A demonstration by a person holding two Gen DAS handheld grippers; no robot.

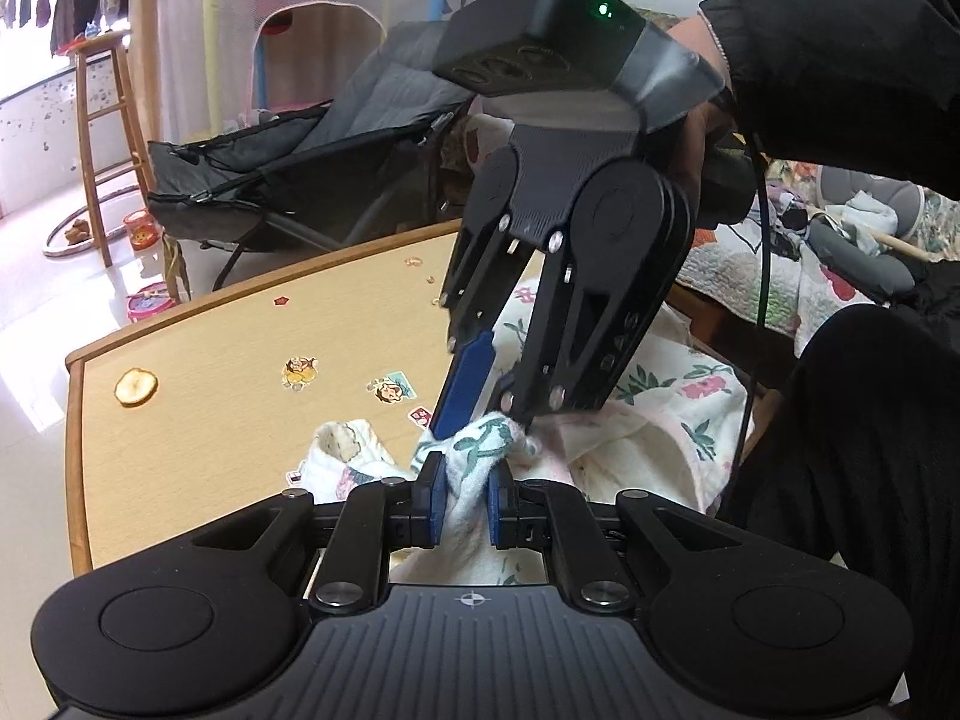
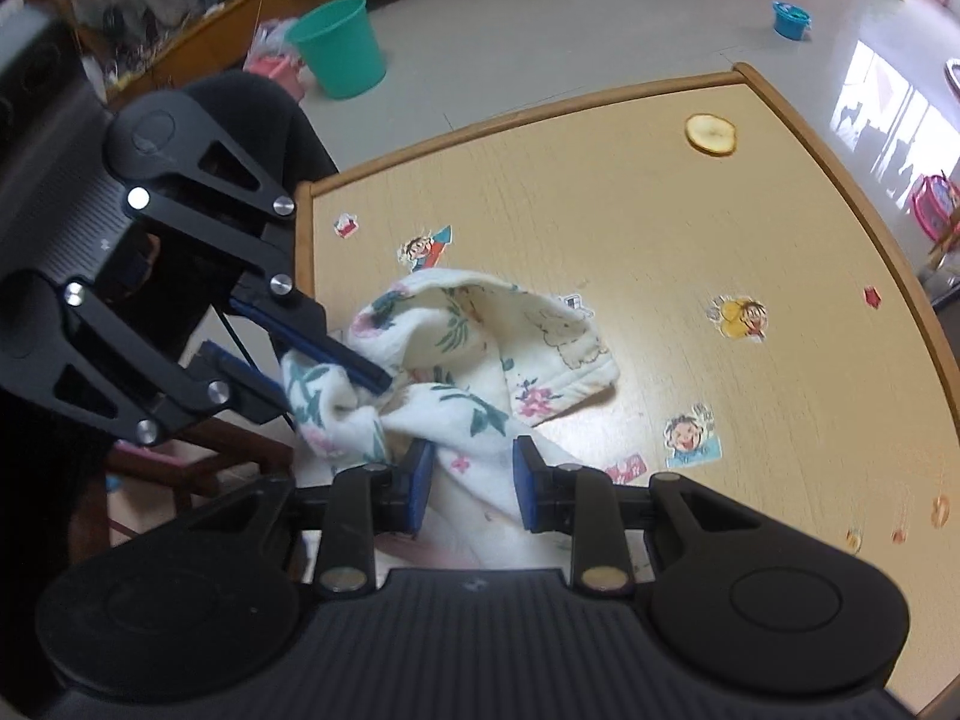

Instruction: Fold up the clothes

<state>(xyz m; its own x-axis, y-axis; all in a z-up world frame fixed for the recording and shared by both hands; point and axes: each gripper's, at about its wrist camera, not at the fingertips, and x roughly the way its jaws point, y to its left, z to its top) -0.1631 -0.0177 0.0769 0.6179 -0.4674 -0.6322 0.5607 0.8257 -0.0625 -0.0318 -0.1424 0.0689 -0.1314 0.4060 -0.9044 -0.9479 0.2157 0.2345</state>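
Observation:
A small white garment with a floral print (image 2: 474, 354) lies bunched at the near edge of the wooden table (image 2: 690, 228); it also shows in the left wrist view (image 1: 648, 420). My left gripper (image 1: 467, 501) is shut on a twisted fold of the garment. My right gripper (image 2: 471, 480) has cloth between its blue pads, with the jaws a little apart. In the left wrist view the right gripper (image 1: 480, 420) comes down from above onto the same bunch, right by my left fingertips. In the right wrist view the left gripper (image 2: 336, 372) pinches the cloth at the left.
Cartoon stickers (image 2: 738, 315) and a dried fruit slice (image 2: 711, 133) lie on the table. A green bucket (image 2: 342, 45) stands on the floor beyond. A grey stroller (image 1: 300, 180) and a wooden stool (image 1: 108, 138) stand past the table's far side.

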